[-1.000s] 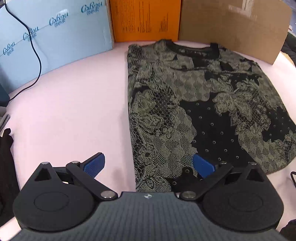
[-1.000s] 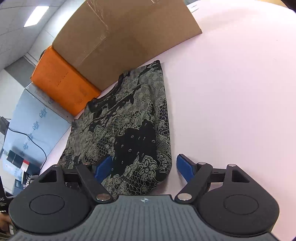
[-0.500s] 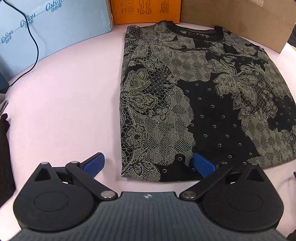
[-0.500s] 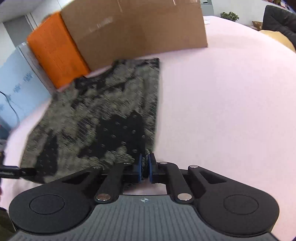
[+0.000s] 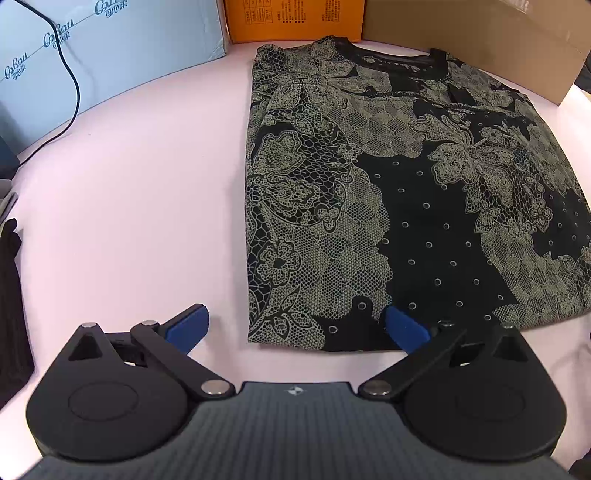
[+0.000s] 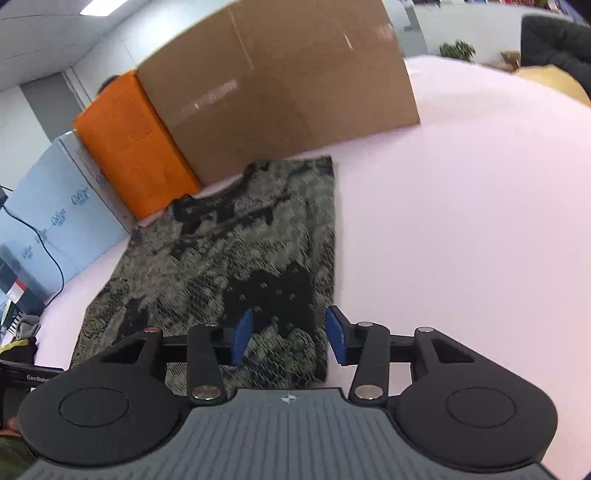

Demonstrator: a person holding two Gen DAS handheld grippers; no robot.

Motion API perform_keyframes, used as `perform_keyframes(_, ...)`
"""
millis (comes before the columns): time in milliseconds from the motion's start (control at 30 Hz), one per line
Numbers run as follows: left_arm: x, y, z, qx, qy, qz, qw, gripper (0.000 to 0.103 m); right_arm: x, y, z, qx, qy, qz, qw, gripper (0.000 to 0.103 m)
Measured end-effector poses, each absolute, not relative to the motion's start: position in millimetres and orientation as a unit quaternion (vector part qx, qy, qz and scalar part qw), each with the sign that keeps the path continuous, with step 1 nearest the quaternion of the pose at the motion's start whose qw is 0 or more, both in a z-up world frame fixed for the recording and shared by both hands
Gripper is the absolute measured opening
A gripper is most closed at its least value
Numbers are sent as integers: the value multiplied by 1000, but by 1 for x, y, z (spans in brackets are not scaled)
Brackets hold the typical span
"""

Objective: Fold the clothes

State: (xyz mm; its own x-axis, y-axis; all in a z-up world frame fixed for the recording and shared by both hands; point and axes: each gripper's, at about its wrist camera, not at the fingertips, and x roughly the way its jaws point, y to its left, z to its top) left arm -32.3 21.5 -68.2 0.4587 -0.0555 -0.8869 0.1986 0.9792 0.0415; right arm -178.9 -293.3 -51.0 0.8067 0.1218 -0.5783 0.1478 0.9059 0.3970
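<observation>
A black shirt with a pale lace print (image 5: 388, 192) lies flat on the pink table, sides folded in, collar toward the boxes. My left gripper (image 5: 295, 326) is open at the shirt's near left corner; its right finger lies on the hem, its left finger on bare table. The shirt also shows, blurred, in the right wrist view (image 6: 236, 266). My right gripper (image 6: 290, 338) is open over the shirt's near right corner, holding nothing.
A light blue box (image 5: 92, 55) with a black cable, an orange box (image 5: 295, 16) and a brown cardboard box (image 5: 498, 37) stand behind the shirt. Dark cloth (image 5: 11, 295) lies at the table's left edge. Bare pink table (image 6: 461, 229) lies right of the shirt.
My right gripper was shut on the shirt's near right corner half a second ago; now it has opened and let go. My left gripper has stayed open at the near left corner.
</observation>
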Motion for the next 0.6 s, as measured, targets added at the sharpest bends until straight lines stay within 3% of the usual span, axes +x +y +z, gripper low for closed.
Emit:
perform_keyframes(100,-30,23,-69,64,518,-74,850,103,-167,-277,-46,190,308,46,931,43)
perform_keyframes(267,-29,27,-71,60,519,-74,849,103,-144,-262,-71,163,392,57,904,43)
perform_keyframes(333,-29,33,-71,55,521,-71,849,103,-146,-263,-67,154,390,54,906,43)
perform_keyframes(600,-18,63,-32,57,468,-100,876,103,-145,-303,-20,194,322,54,925,63)
